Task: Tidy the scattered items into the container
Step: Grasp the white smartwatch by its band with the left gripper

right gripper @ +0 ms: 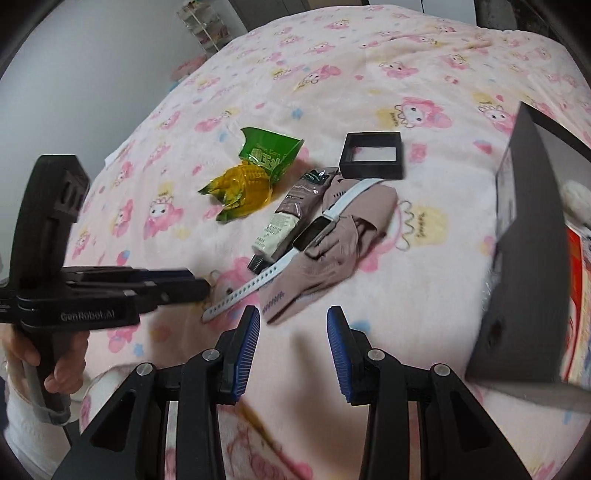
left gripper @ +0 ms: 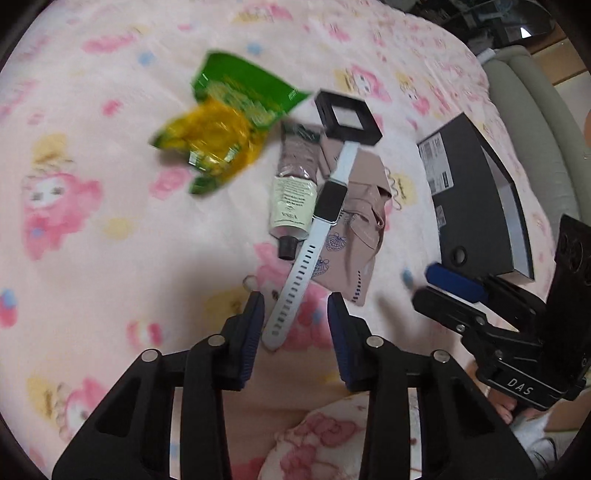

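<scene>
Nearest the left wrist camera, the left gripper (left gripper: 295,314) is hanging over the pink cartoon-print blanket (left gripper: 110,258) with its blue-padded fingers (left gripper: 255,325) standing partly apart. The free end of the white watch strap is lying between them, though the pads are not pressing on it. In the right wrist view the right gripper (right gripper: 291,328) is likewise standing partly spread, with only bare blanket in the gap (nothing is being pinched by either one). A hand (right gripper: 40,365) is gripping the left tool's handle at the lower left of that view.

Just beyond the fingertips, the watch (left gripper: 325,210) is lying stretched out, its dark face resting partly on a folded mauve cloth (left gripper: 365,221) and its upper strap running up to a small black square frame (left gripper: 347,118). A squeezed tube (left gripper: 295,184) with a black cap is lying just beside the watch, cap end pointing toward the camera. Farther out, a green and yellow snack bag (left gripper: 221,125) is sitting crumpled, near the tube's far end but apart from the watch.

Off to the right, a dark box (left gripper: 476,206) is sitting on the blanket with its open side facing away from the scattered things; all of them are lying outside it. Beyond the bed's far edge, a pale wall and a small rack (right gripper: 203,26) are showing, too blurred to read.
</scene>
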`<act>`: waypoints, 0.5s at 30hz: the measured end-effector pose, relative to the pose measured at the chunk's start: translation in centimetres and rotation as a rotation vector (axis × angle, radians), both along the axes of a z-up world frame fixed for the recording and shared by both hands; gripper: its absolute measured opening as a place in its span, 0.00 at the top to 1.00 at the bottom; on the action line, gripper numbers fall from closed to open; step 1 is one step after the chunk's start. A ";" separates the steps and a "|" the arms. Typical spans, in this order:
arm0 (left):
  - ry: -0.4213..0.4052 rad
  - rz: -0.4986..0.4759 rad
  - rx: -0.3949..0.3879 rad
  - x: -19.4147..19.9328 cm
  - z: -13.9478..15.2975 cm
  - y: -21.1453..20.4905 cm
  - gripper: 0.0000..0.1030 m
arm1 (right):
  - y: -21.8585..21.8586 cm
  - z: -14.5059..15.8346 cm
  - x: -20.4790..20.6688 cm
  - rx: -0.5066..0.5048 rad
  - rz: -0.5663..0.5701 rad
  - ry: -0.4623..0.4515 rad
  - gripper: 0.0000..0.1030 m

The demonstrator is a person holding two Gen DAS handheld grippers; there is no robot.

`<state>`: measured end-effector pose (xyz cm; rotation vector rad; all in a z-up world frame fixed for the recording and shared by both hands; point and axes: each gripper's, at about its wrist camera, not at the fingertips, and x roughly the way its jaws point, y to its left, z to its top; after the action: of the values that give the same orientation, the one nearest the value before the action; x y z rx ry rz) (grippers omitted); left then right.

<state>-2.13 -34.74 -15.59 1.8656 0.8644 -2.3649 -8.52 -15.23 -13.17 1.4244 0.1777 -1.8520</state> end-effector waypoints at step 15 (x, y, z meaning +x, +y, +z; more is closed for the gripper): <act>-0.129 -0.199 -0.052 -3.3 -3.2 3.4 0.86 | 1.9 -2.6 0.1 0.082 -0.022 0.013 0.67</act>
<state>-5.45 -31.33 -18.74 2.1464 0.6275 -2.3130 -8.40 -13.31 -15.72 1.4759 0.2479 -1.8917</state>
